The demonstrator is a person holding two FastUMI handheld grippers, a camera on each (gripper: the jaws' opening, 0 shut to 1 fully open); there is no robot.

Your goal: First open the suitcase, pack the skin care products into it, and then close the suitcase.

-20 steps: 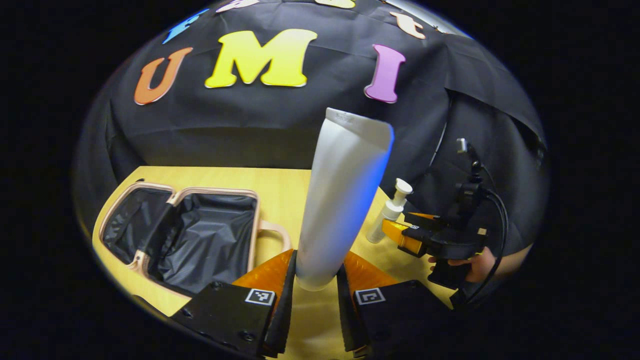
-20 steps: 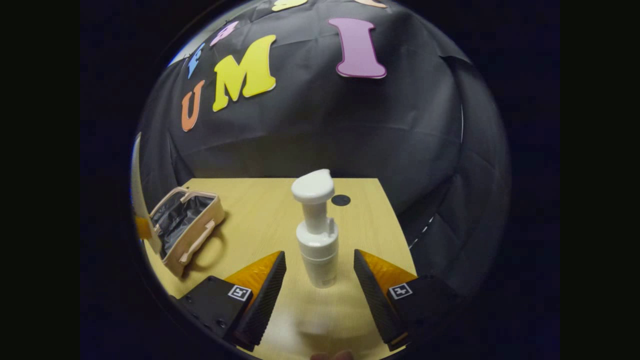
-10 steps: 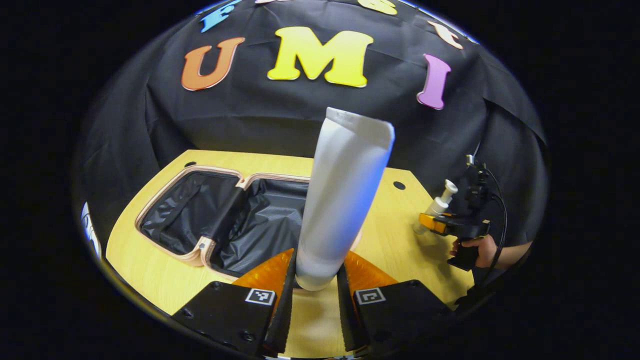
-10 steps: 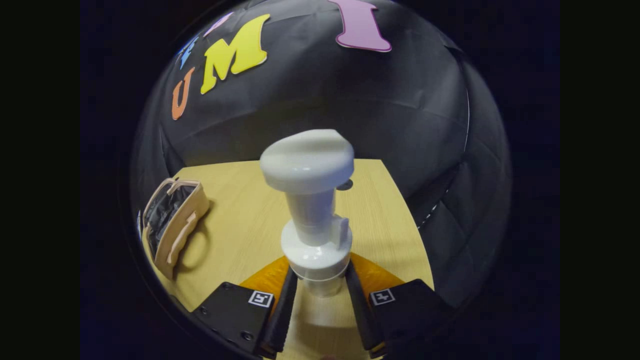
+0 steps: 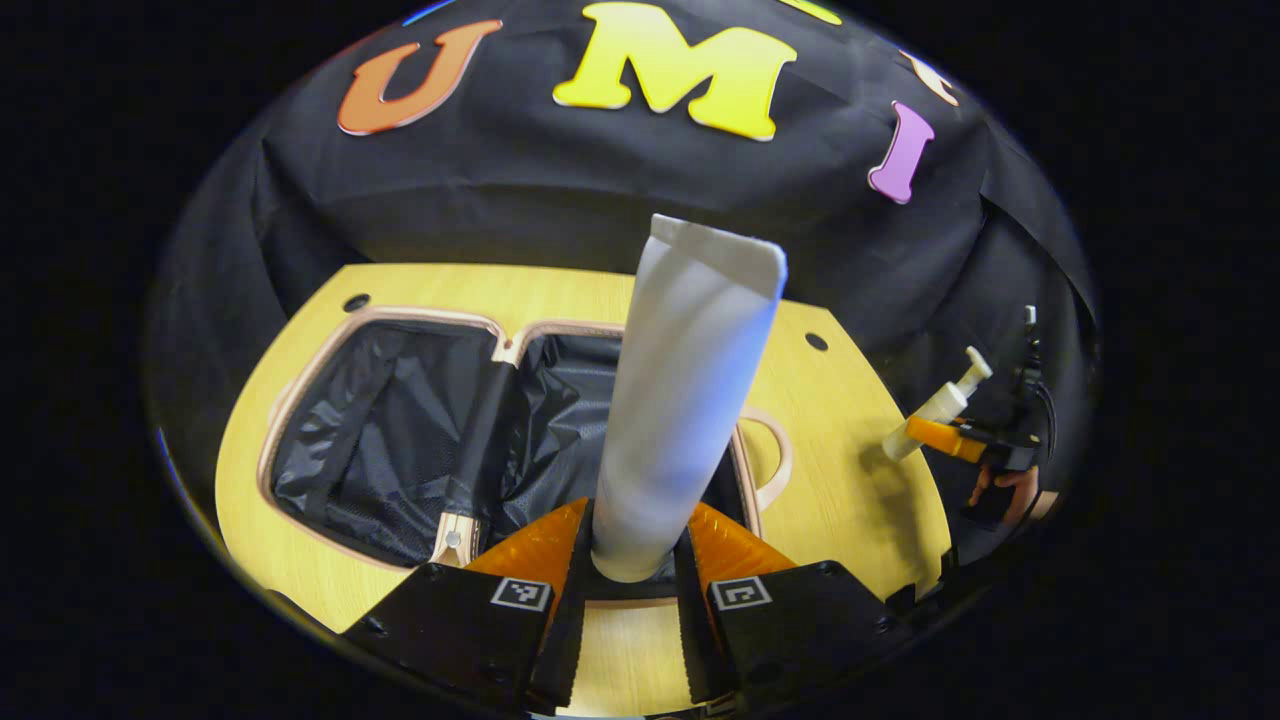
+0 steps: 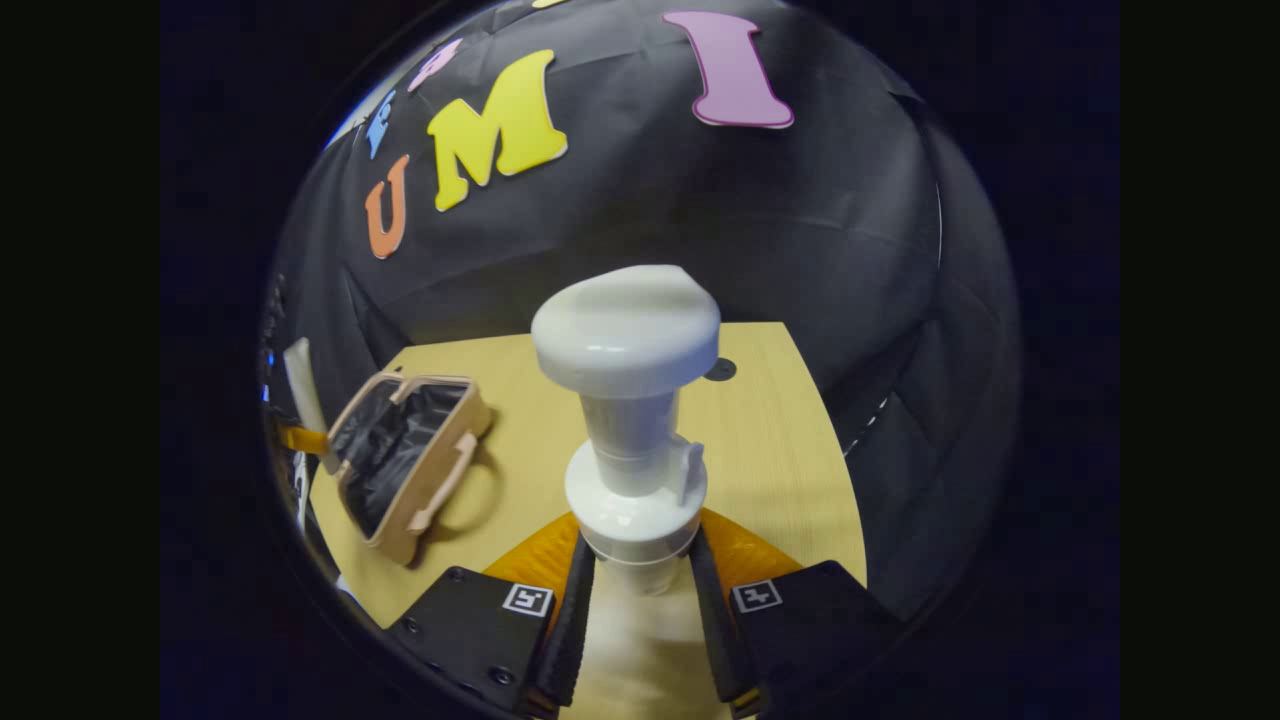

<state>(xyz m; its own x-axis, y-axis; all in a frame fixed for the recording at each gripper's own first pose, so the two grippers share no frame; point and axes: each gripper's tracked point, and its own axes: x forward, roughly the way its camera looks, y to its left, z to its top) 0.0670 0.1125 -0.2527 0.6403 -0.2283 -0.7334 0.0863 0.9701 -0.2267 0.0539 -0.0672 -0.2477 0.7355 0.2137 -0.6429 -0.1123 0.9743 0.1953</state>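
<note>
Between the fingers of the left claw [image 5: 630, 600] stands a pale tube [image 5: 690, 390], clenched near its lower end, its long axis running straight out toward twelve o'clock with the flat crimped end farthest away. Directly beneath and beyond it, from about ten to one o'clock in the left gripper view, lies the suitcase [image 5: 420, 430], spread open flat with both dark-lined halves facing up, so the tube hangs over the near rim of the right-hand half; I judge this hand the nearer one, needing only to lower and let go. Out at three o'clock, the right claw [image 5: 935, 435] grasps a white pump bottle [image 5: 940, 400], held by a hand [image 5: 1000, 485] past the desk's edge. In the right gripper view the right claw [image 6: 640, 610] is pressed on that bottle [image 6: 630, 400] just under its collar, pump head toward twelve, and the suitcase [image 6: 415, 465] sits well apart at nine o'clock, with open wood between them. The desk [image 6: 770, 470] is a light wooden top, bare apart from a dark round hole [image 6: 720, 369], closed in behind by black cloth.
</note>
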